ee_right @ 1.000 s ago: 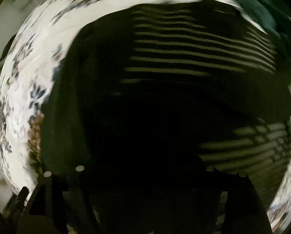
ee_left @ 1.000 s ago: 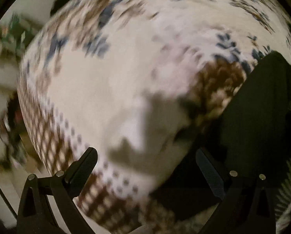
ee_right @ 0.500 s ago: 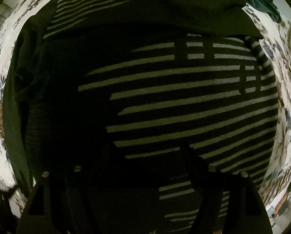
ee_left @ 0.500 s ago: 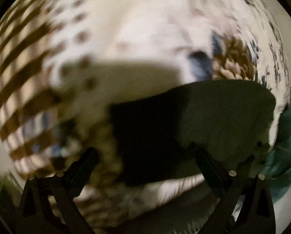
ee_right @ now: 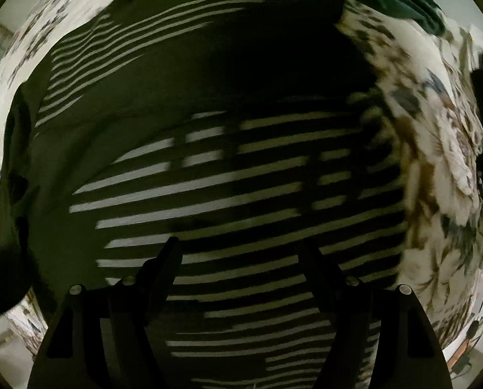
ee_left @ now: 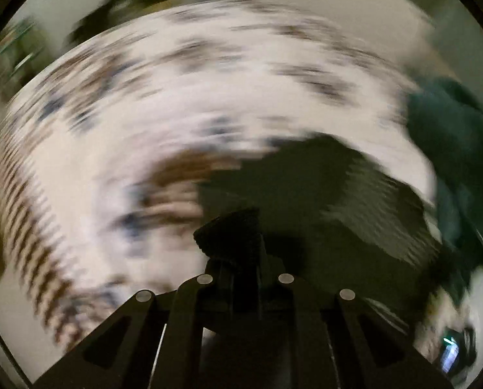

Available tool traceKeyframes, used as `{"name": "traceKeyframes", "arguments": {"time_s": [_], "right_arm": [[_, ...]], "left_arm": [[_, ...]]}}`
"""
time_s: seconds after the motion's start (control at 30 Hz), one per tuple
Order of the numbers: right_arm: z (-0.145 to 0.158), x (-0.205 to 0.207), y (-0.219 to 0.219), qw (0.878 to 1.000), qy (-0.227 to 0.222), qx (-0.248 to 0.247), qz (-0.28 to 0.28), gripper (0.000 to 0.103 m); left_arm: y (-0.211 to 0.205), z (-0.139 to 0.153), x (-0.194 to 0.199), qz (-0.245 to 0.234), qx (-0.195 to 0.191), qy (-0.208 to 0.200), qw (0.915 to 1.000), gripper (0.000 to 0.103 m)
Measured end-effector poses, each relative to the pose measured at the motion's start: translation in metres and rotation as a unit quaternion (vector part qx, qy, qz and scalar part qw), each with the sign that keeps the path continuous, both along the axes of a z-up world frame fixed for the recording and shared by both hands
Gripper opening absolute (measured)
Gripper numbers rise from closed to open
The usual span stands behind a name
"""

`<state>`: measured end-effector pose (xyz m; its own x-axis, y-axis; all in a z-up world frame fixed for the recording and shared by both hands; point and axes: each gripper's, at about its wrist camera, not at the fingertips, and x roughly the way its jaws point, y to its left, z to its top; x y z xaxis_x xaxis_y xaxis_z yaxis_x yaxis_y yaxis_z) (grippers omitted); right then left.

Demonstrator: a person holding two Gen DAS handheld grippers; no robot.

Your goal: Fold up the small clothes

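Since the earlier frame the left tool (ee_left: 233,227) has just been closing and now pinches a dark edge of the striped garment (ee_right: 241,178), which lies on the floral bedspread (ee_left: 176,97). The right tool (ee_right: 241,253) hovers open above the stripes. Lifting that edge evenly should keep the fold straight.

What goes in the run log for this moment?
left gripper: shut on dark fabric edge, just closed | right gripper: open above striped garment | surface: floral cloth
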<state>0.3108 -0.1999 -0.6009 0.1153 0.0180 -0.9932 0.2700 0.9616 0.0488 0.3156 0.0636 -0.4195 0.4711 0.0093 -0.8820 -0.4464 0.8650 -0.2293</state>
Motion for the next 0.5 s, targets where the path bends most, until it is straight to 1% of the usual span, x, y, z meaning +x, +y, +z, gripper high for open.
{"name": "traceKeyframes", "arguments": {"time_s": [0.03, 0.1, 0.13, 0.17, 0.2, 0.27, 0.3, 0.33, 0.4, 0.43, 0.47, 0.5], "right_arm": [[0.001, -0.006, -0.017, 1.0, 0.001, 0.001, -0.005, 0.076], [0.001, -0.021, -0.047, 1.0, 0.005, -0.001, -0.016, 0.076], [0.001, -0.028, -0.062, 1.0, 0.007, -0.001, -0.024, 0.076], [0.001, -0.037, -0.079, 0.999, 0.009, 0.0, -0.033, 0.076], [0.001, -0.043, -0.097, 0.999, 0.01, 0.0, -0.04, 0.076], [0.003, -0.052, -0.129, 0.999, 0.011, 0.0, -0.048, 0.076], [0.004, -0.057, -0.144, 0.999, 0.011, -0.002, -0.051, 0.076], [0.004, -0.059, -0.152, 0.999, 0.012, -0.003, -0.052, 0.076], [0.005, -0.066, -0.173, 0.999, 0.01, 0.007, -0.052, 0.076], [0.006, -0.069, -0.184, 0.999, 0.008, 0.015, -0.052, 0.076], [0.007, -0.073, -0.194, 0.998, 0.008, 0.02, -0.05, 0.076], [0.01, -0.069, -0.204, 0.998, 0.006, 0.026, -0.05, 0.076]], "left_arm": [[-0.036, 0.009, 0.012, -0.037, -0.005, -0.009, 0.9993, 0.007], [-0.108, 0.015, 0.033, -0.108, -0.025, -0.023, 0.9936, 0.007], [-0.154, 0.013, 0.048, -0.15, -0.041, -0.021, 0.9876, 0.007], [-0.175, 0.012, 0.054, -0.172, -0.049, -0.02, 0.9837, 0.007], [-0.207, 0.003, 0.064, -0.202, -0.055, -0.015, 0.9777, 0.007], [-0.258, -0.011, 0.075, -0.254, -0.055, -0.001, 0.9656, 0.007], [-0.28, -0.02, 0.081, -0.275, -0.057, 0.012, 0.9598, 0.008], [-0.291, -0.031, 0.087, -0.287, -0.058, 0.026, 0.9558, 0.01], [-0.304, -0.053, 0.097, -0.305, -0.074, 0.056, 0.948, 0.014], [-0.311, -0.06, 0.101, -0.311, -0.077, 0.07, 0.9448, 0.027], [-0.314, -0.065, 0.103, -0.312, -0.073, 0.086, 0.9433, 0.037], [-0.314, -0.066, 0.103, -0.312, -0.08, 0.092, 0.9421, 0.058]]}}
